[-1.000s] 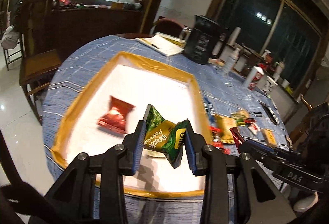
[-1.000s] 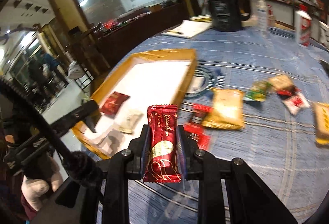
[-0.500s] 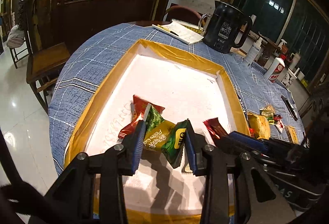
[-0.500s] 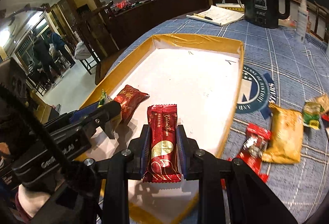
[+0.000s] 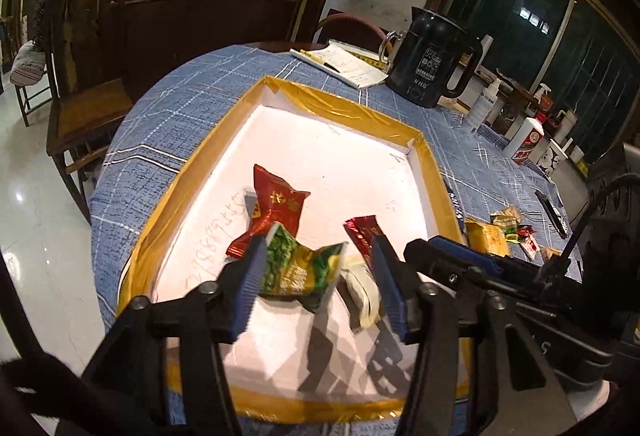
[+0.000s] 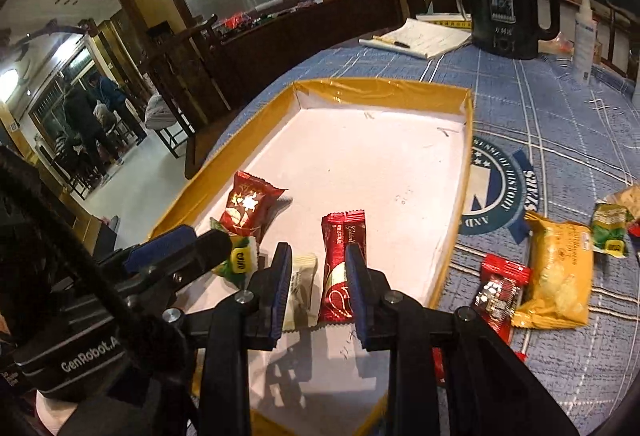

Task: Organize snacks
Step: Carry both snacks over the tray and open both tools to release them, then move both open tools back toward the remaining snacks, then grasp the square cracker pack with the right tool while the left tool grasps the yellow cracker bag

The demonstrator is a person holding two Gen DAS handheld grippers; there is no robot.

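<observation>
Left gripper (image 5: 320, 278), lower centre: jaws just opened, green packet (image 5: 300, 268) loose between them over the tray (image 5: 400, 123). Right gripper (image 6: 318, 286) barely parted; red bar (image 6: 342, 268) may cling or drop askew.

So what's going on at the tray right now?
A person is sorting snacks into the gold-rimmed tray with two handheld grippers. The left gripper has just been opening, and the green pea packet lies loose between its fingers. The right gripper looks to have let go of its red chocolate bar. More snacks wait on the tablecloth.
</observation>
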